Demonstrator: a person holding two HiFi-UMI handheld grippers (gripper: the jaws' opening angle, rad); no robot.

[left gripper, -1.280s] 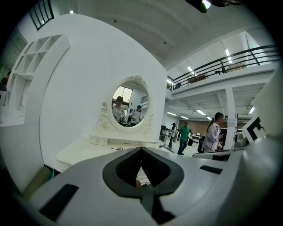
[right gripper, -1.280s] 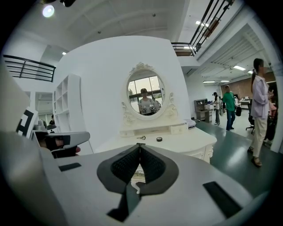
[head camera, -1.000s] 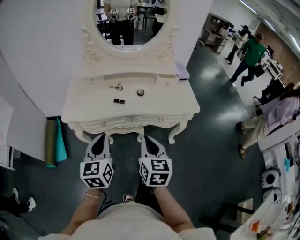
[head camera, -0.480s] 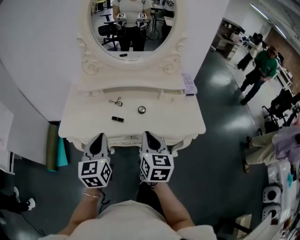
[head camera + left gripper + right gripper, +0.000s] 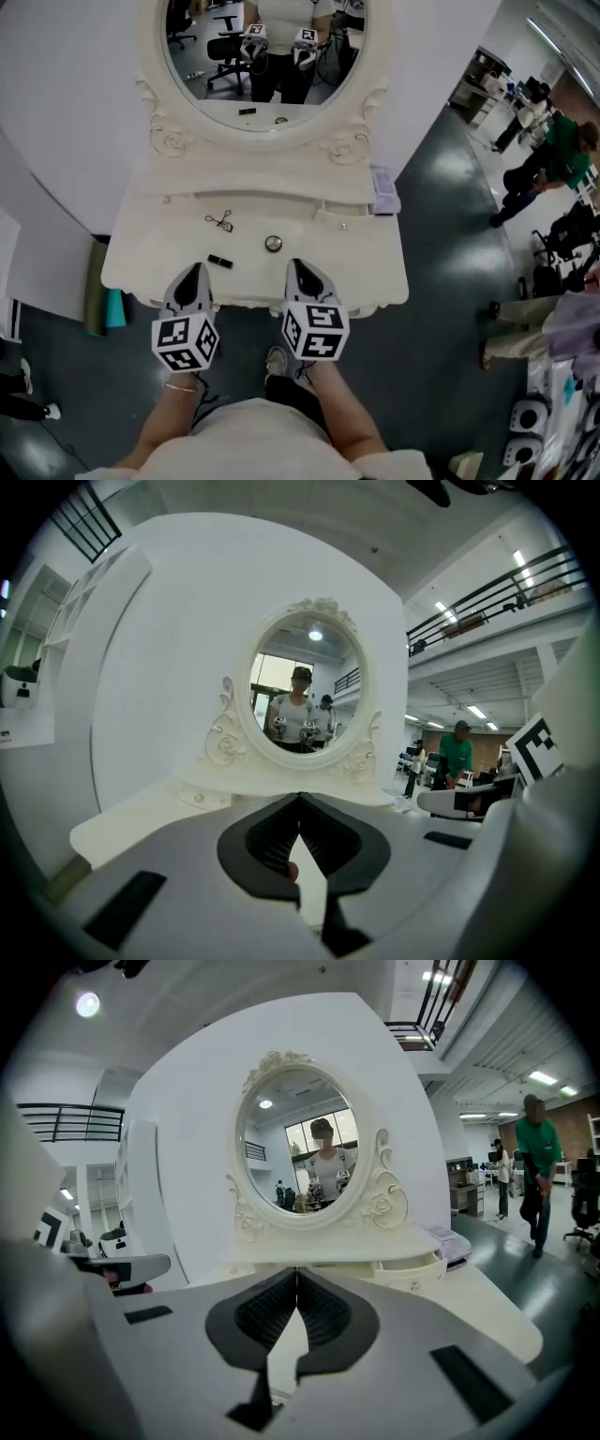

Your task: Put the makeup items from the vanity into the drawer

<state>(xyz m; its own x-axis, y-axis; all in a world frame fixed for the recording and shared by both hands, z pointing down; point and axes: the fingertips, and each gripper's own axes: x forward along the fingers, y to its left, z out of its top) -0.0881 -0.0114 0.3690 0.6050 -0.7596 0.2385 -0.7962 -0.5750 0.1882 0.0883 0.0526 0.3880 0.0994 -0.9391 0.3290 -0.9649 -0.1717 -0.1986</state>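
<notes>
The left gripper [image 5: 192,274] and the right gripper [image 5: 299,269] hover at the front edge of the cream-white carved vanity desk [image 5: 375,272], each with its jaws pressed together and nothing between them. The makeup lies on the desk top just beyond. A small black tube [image 5: 220,262] is nearest the left gripper, a small round silvery pot [image 5: 273,244] sits ahead of the right, and a thin black eyelash curler [image 5: 219,221] lies further back. A small cream drawer [image 5: 342,217] in the raised back shelf looks slightly pulled out. The step seems to be the reach for a first item. The jaws should open before coming down, straddle the tube across its short side, and close gently, since it may roll.
</notes>
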